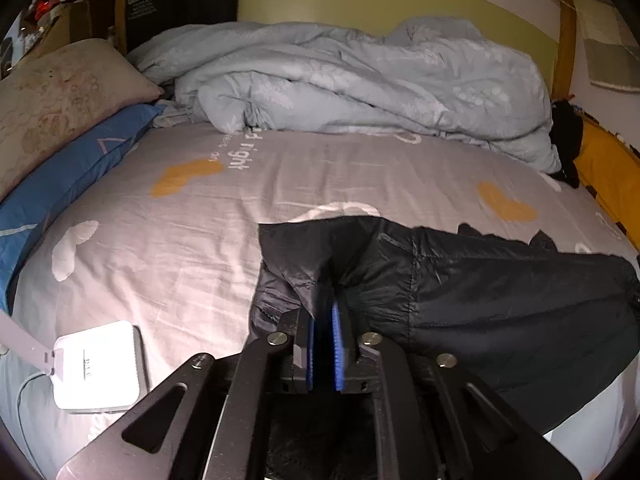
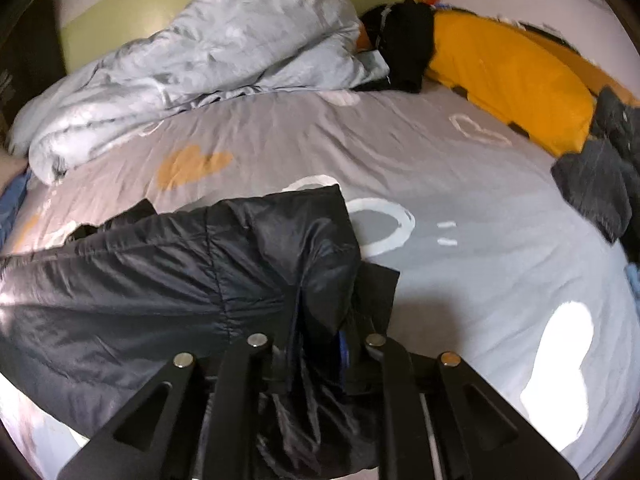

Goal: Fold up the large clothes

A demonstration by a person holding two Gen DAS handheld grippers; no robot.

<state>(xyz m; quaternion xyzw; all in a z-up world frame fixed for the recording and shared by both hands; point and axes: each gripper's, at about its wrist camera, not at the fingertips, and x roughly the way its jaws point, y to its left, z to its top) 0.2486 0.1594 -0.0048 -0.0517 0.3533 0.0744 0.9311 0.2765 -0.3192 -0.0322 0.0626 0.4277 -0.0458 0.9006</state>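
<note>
A large black quilted jacket [image 1: 500, 300] lies stretched across the near part of a grey bedsheet [image 1: 180, 240]. My left gripper [image 1: 326, 300] is shut on the jacket's left edge, with fabric pinched between its blue pads. In the right wrist view the same jacket [image 2: 160, 280] runs off to the left. My right gripper [image 2: 320, 320] is shut on its right edge, and the cloth drapes over the fingers and hides most of them.
A crumpled pale blue duvet [image 1: 360, 80] fills the far side of the bed. Pillows [image 1: 60, 120] sit at the left, a white device with a cable [image 1: 98, 364] at near left. A yellow cushion [image 2: 508, 68] and dark clothes [image 2: 600, 176] lie at the right.
</note>
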